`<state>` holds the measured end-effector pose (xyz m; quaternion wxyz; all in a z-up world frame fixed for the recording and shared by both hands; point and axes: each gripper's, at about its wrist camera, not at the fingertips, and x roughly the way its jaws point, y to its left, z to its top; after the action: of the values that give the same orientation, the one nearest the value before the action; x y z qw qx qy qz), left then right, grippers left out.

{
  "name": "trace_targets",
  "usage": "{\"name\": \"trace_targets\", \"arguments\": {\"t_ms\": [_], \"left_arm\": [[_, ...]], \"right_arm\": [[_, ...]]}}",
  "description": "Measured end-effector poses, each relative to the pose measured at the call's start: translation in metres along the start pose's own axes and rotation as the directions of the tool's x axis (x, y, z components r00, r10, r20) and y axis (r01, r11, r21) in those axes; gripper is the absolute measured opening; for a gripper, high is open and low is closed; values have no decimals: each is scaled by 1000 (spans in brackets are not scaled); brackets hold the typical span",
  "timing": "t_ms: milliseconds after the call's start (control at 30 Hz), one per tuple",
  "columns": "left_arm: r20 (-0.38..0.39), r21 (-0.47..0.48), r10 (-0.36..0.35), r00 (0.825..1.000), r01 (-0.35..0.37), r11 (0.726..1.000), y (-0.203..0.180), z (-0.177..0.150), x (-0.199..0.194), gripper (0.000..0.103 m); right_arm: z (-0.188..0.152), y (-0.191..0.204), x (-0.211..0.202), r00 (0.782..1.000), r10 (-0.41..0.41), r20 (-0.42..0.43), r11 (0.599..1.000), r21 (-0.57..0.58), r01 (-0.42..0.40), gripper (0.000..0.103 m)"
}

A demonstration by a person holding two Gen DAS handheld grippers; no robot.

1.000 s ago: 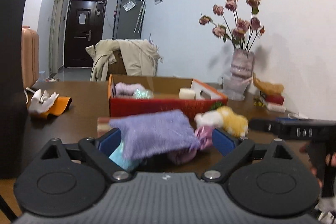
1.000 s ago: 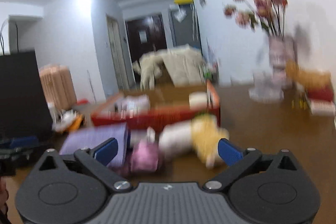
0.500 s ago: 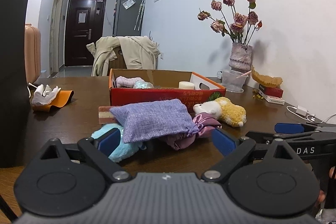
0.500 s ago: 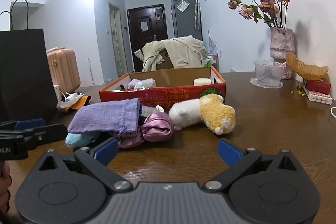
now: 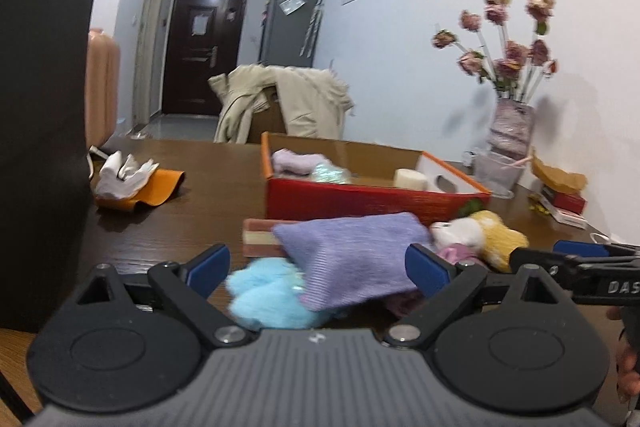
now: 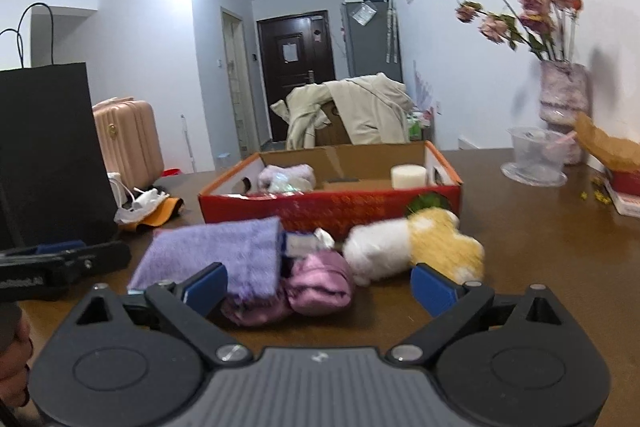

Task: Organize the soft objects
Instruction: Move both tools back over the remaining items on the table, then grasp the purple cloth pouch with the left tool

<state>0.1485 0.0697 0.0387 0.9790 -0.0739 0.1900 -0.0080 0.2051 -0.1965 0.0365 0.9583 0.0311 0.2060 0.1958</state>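
facing a soft pile mid-frame | left gripper [image 5: 316,267] spread, holding nothing; purple pouch [image 5: 352,259] and blue plush [image 5: 268,297] between its fingers | right gripper [image 6: 320,285] spread, holding nothing; pink pouch [image 6: 320,283] between its fingers; plush dog [image 6: 412,247] beyond | red box [image 6: 332,207] behind pile on table [image 6: 540,247]
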Motion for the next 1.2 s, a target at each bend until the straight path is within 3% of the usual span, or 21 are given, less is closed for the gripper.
{"name": "trace_targets", "arguments": {"t_ms": [100, 367, 533, 633, 733, 833, 867, 933, 967, 1000, 1033, 1067, 1200], "left_arm": [[-54, -55, 7, 999, -10, 998, 22, 6, 18, 96], [-155, -248, -79, 985, 38, 968, 87, 5, 55, 95], [-196, -346, -181, 964, 104, 932, 100, -1, 73, 80], [-185, -376, -191, 964, 110, 920, 99, 4, 73, 75], [-140, -394, -243, 960, 171, 903, 91, 15, 70, 73], [-134, -402, -320, 938, 244, 883, 79, 20, 76, 73], [-152, -393, -326, 933, 245, 886, 74, 20, 80, 73], [-172, -378, -322, 931, 239, 894, 67, 17, 85, 60], [-177, -375, -338, 925, 254, 891, 65, 16, 87, 41], [-174, -380, -359, 917, 274, 883, 63, 15, 88, 31], [-159, -374, -368, 916, 289, 881, 61, 15, 86, 29], [-136, -354, -370, 919, 304, 885, 58, 16, 83, 23], [-108, -307, -375, 921, 328, 893, 46, 23, 68, 19]], "right_arm": [[8, 9, 15, 999, 36, -16, 999, 15, -36, 92], [18, 44, 49, 996, 82, -36, 997, -1, -82, 89], [21, 62, 74, 994, 72, -78, 997, -5, -73, 82], [21, 62, 91, 994, 41, -100, 999, 11, -40, 77], [24, 49, 103, 993, 57, -106, 996, 71, -50, 77], [24, 32, 118, 984, 114, -139, 981, 169, -89, 77], [23, 26, 123, 979, 135, -150, 972, 211, -102, 74], [21, 18, 127, 972, 177, -154, 953, 275, -130, 62], [21, 17, 128, 970, 186, -158, 951, 277, -138, 49], [20, 18, 128, 968, 186, -168, 953, 270, -136, 31], [20, 18, 128, 967, 181, -179, 957, 259, -131, 20], [20, 19, 126, 966, 187, -179, 957, 255, -138, 15], [28, 32, 104, 980, 157, -123, 975, 174, -135, 12]]}}
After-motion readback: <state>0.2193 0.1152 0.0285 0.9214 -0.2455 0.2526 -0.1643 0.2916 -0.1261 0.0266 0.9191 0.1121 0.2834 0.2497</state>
